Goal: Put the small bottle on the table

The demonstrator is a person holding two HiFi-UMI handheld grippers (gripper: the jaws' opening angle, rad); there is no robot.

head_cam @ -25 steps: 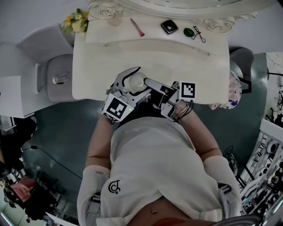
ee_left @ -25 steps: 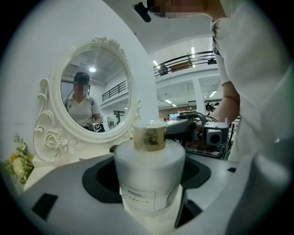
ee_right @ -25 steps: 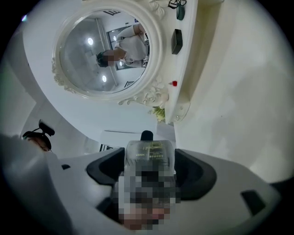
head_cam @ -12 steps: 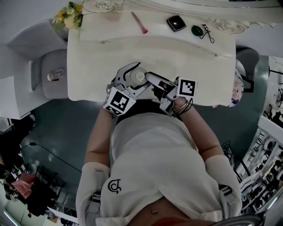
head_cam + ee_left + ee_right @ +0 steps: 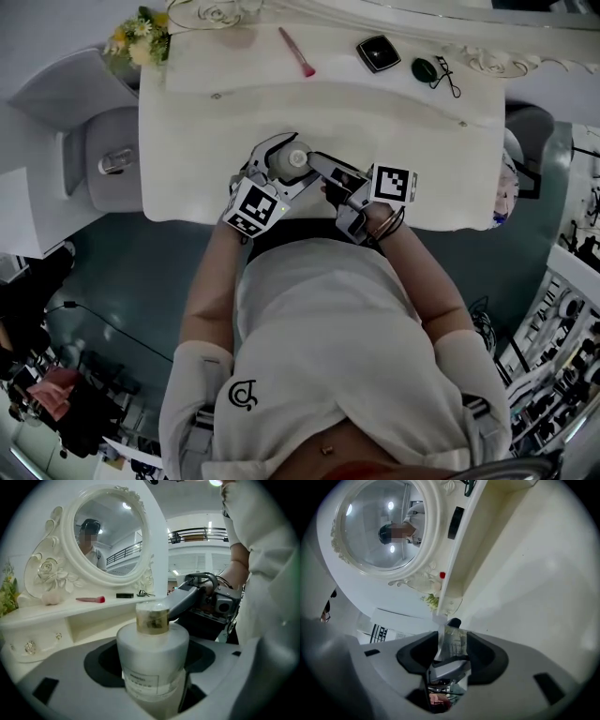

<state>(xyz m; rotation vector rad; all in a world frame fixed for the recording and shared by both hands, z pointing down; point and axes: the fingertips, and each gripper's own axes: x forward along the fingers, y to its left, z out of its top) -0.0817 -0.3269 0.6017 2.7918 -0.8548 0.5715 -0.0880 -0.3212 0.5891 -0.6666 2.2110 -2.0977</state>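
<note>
The small white frosted bottle (image 5: 152, 667), upright in the clamped left hand-held gripper (image 5: 292, 165) over the front of the cream dressing-table surface (image 5: 403, 159), has its clear cap (image 5: 152, 618) pinched by the right hand-held gripper (image 5: 452, 654), whose jaws have just been closing; placing appears in hand, and next the base must seat flat before both release.

The frosted white small bottle (image 5: 152, 660) carries a pale rectangular label (image 5: 140, 682) with a line of dark print and finer lines under it, all too small and blurred to read. The person's white shirt (image 5: 328, 347) bears a dark looped emblem (image 5: 242, 397) like two linked letters; which letters cannot be told. The cubes on the left gripper (image 5: 152, 658) and the right gripper (image 5: 451, 649) show square black-and-white markers (image 5: 251, 208) (image 5: 394, 184): block patterns, no letters or numbers.
</note>
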